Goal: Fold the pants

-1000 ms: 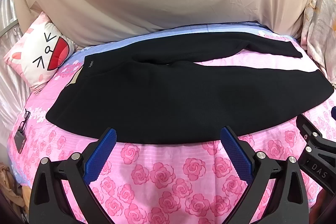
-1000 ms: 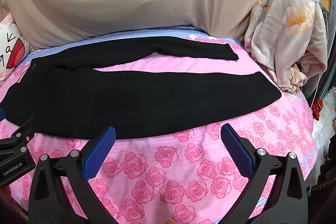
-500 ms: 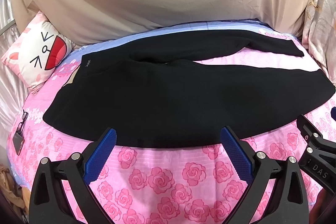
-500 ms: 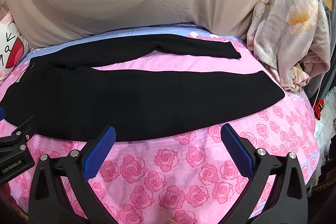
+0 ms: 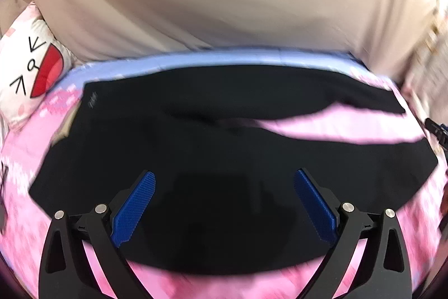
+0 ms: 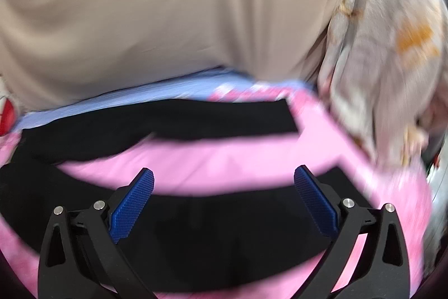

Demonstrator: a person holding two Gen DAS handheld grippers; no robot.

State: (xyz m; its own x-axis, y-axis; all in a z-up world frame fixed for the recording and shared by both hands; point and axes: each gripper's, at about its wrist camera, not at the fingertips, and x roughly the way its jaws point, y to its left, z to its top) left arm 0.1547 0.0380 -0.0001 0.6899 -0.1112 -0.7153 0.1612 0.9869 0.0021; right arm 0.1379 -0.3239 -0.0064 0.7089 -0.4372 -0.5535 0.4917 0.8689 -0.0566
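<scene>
Black pants [image 5: 224, 153] lie flat on the pink bed sheet [image 6: 238, 159], right under both claws. L claw [image 5: 224, 181] spread wide, nothing between its blue pads [image 5: 134, 209], over the hip area. R claw [image 6: 224, 178] also wide, empty, above the near leg. Beyond: far leg, then beige headboard [image 6: 154, 18]. Cat pillow [image 5: 30, 69] far left of L claw; floral blanket [image 6: 392, 46] far right of R claw. Both views blurred.

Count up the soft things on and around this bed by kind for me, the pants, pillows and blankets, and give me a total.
Black pants: 1
Cartoon-face pillow: 1
Floral blanket: 1
Total: 3
</scene>
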